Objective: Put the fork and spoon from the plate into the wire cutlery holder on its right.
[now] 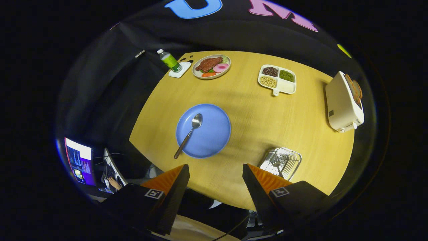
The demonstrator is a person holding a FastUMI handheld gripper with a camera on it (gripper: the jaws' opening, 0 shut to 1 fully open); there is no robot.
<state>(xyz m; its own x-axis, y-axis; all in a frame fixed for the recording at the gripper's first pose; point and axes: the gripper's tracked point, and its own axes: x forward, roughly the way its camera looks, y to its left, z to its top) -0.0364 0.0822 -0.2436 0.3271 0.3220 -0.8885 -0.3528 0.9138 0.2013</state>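
Observation:
A blue plate [209,134] lies on the round wooden table [254,110], well beyond my fingers. A metal spoon [189,134] rests on its left part, bowl pointing away and handle sticking out over the near rim. The wire cutlery holder [281,162] stands to the plate's right, just past my right finger, with something metallic lying inside it that I cannot make out. My gripper [215,170] hangs high above the table's near edge, open and wide apart, with nothing between its fingers.
At the far side stand a green bottle [169,61] on a white coaster, a plate of food [211,66] and a divided dish of beans [277,79]. A white toaster [344,102] sits at the right edge. A lit monitor [79,160] is left, below table level.

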